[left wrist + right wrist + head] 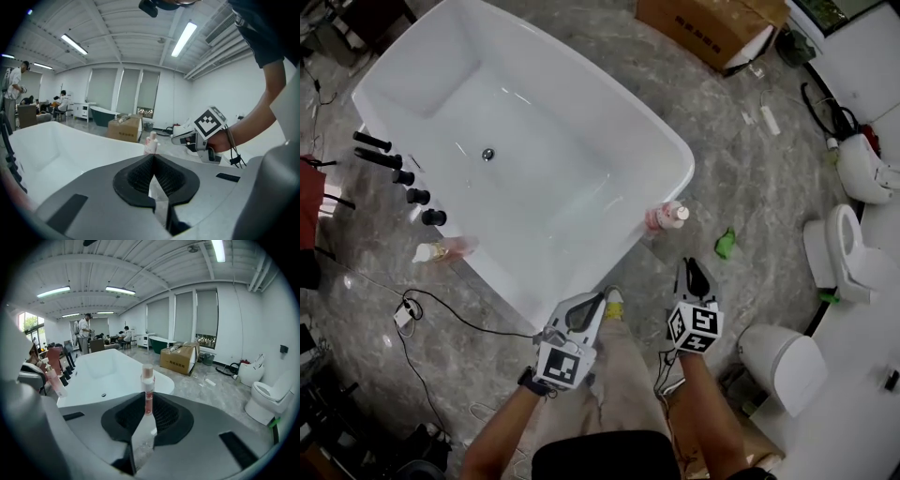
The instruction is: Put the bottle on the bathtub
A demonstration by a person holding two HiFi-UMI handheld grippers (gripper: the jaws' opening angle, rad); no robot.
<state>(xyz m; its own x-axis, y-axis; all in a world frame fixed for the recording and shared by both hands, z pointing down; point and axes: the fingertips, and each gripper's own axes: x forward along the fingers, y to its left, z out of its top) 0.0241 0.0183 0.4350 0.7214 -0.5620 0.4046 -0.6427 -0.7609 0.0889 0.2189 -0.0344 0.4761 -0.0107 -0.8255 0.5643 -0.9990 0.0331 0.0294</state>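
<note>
A pink bottle [666, 217] with a pale cap stands upright on the rim of a white bathtub [581, 103], at the rounded corner nearest the person's right side. It stands alone there, with no claw touching it. The right gripper [692, 266] is held above the grey stone floor [750, 178], just short of that corner and clear of the bottle. Its black jaws are drawn together to a point, with nothing between them. In the right gripper view the bottle rises directly beyond the closed tips, with the tub's basin stretching away behind it. The left gripper [601, 297] is held beside it, over the tub's near edge. Its jaws also meet at the tips and hold nothing. In its own view the bottle shows farther off along the rim, with the other claw and its marker cube to the right. A second bottle [441, 250] stands at the tub's far left edge, next to a row of black taps [405, 175]. A cardboard box [712, 23] sits on the floor past the tub's far end. White toilets [848, 253] line the right side of the room, and a small green object [727, 244] lies on the floor between them and the tub. People [85, 333] can be seen in the background of the right gripper view.
</note>
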